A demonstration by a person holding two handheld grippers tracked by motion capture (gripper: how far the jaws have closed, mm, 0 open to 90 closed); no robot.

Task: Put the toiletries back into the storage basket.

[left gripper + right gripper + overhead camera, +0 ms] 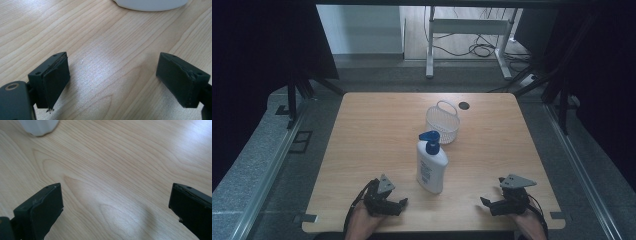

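Note:
A white lotion bottle (431, 167) with a blue pump top stands upright near the middle of the wooden table (377, 130). Just behind it sits a small white wire basket (443, 122) with a handle. My left gripper (402, 205) rests at the table's front, left of the bottle, jaws wide apart and empty. In the left gripper view the bottle's white base (150, 3) lies ahead of the left gripper (113, 80). My right gripper (485, 202) rests at the front right, also open and empty. In the right gripper view the bottle's base (38, 126) shows far ahead of the right gripper (116, 207).
A dark round cable hole (463, 105) sits at the table's far edge. Black frame legs (292, 97) stand at the back left and back right. Beyond the table is a white desk frame (467, 30) with cables on the floor.

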